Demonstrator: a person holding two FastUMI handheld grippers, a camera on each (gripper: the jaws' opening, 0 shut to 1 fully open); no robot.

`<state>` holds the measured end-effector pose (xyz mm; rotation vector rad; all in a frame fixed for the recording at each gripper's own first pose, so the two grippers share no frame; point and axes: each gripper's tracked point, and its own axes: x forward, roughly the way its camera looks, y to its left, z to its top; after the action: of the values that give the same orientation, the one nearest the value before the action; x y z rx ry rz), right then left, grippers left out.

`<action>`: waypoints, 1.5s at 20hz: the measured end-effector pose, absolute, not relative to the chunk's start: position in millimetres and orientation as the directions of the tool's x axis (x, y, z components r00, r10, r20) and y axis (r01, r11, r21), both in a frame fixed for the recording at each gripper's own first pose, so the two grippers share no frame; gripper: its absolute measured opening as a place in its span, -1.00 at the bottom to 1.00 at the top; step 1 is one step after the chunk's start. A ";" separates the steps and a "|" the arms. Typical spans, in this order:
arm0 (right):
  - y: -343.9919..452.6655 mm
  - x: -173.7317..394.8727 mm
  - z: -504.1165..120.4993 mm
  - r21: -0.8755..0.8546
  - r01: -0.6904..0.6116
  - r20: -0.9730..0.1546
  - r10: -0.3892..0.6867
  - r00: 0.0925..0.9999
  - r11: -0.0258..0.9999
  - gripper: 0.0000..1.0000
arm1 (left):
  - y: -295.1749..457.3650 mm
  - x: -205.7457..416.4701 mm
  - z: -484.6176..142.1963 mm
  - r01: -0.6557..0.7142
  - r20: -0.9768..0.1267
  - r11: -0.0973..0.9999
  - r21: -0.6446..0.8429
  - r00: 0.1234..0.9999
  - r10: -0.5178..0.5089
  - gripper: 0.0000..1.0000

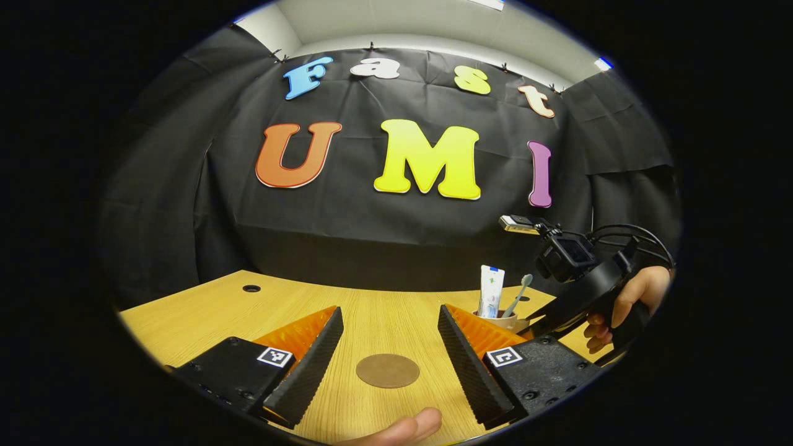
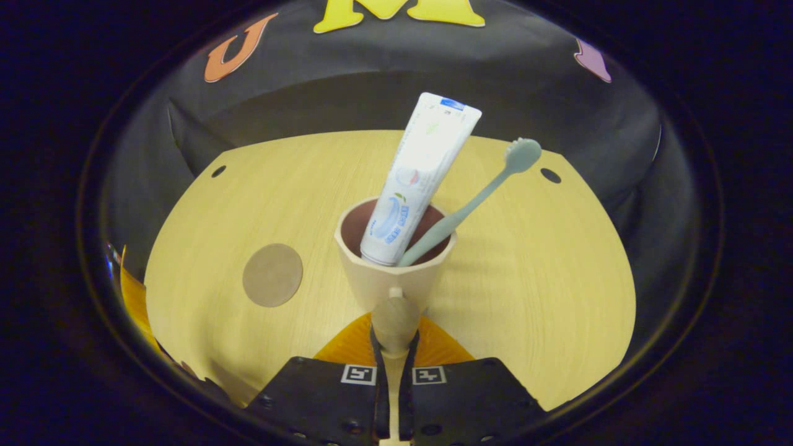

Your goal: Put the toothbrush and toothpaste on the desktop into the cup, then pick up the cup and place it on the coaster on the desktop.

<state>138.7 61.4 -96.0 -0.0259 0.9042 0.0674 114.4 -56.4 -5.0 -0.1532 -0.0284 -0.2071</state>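
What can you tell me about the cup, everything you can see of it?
The cup is pale beige outside and reddish-brown inside, tapering toward its base, with a handle. It is upright over the wooden desktop, holding the toothpaste and toothbrush, both leaning right. The right hand-held gripper is closed on its handle. The coaster lies apart, to its left.

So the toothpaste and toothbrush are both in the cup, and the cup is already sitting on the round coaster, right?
Not quite. The toothpaste and toothbrush are in the cup, but the cup isn't on the coaster yet. The right gripper view shows the coaster bare, off to the cup's side, while the right gripper is shut on the cup's handle.
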 end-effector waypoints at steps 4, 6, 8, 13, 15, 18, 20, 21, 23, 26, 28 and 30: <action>63.3 138.4 -98.5 0.011 -0.066 -0.790 0.049 0.611 0.998 -0.88 | -58.1 113.4 -7.3 0.213 0.036 0.966 -0.150 0.977 -0.210 0.94; 64.1 138.2 -100.2 0.015 -0.063 -0.796 0.050 0.603 0.998 -0.87 | -58.3 114.6 -7.3 0.211 0.031 0.966 -0.149 0.978 -0.209 0.95; 67.5 139.3 -103.1 0.031 -0.060 -0.806 0.060 0.589 0.998 -0.82 | -57.3 114.9 -8.0 0.209 0.027 0.967 -0.148 0.978 -0.207 0.95; 76.2 145.2 -111.0 0.057 -0.057 -0.832 0.079 0.548 0.997 -0.68 | -58.5 115.0 -8.6 0.213 0.024 0.966 -0.149 0.977 -0.212 0.95; 79.2 143.4 -112.0 0.072 -0.051 -0.845 0.088 0.527 0.996 -0.63 | -60.0 113.7 -11.2 0.216 0.018 0.965 -0.149 0.976 -0.216 0.96; 77.3 146.2 -117.7 0.099 -0.029 -0.862 0.100 0.497 0.995 -0.50 | -59.8 114.4 -10.6 0.213 0.015 0.966 -0.149 0.977 -0.213 0.95; 74.0 145.5 -119.6 0.112 0.021 -0.881 0.090 0.464 0.993 -0.31 | -59.2 114.6 -10.8 0.216 0.013 0.965 -0.152 0.976 -0.216 0.96; 74.9 147.4 -122.0 0.119 0.047 -0.886 0.084 0.456 0.992 -0.32 | -60.6 113.9 -10.9 0.217 0.012 0.964 -0.153 0.976 -0.218 0.96; 74.9 153.2 -120.6 0.107 0.055 -0.883 0.069 0.465 0.993 -0.26 | -60.8 114.1 -11.1 0.220 0.011 0.963 -0.155 0.975 -0.220 0.96; 73.8 157.6 -116.5 0.092 0.075 -0.883 0.047 0.467 0.993 -0.26 | -59.8 114.3 -12.1 0.217 0.007 0.964 -0.155 0.976 -0.219 0.95; 73.2 160.2 -117.7 0.082 0.086 -0.887 0.034 0.461 0.993 -0.26 | -61.2 113.3 -12.1 0.220 0.008 0.963 -0.156 0.975 -0.221 0.95; 70.9 159.0 -124.3 0.044 0.087 -0.893 0.000 0.451 0.995 -0.26 | -61.5 113.6 -11.4 0.223 0.009 0.962 -0.157 0.974 -0.224 0.95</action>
<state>159.0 70.9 -124.3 0.0876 1.1024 -0.0540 113.6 -61.5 -11.4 -0.1579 0.0086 -0.2264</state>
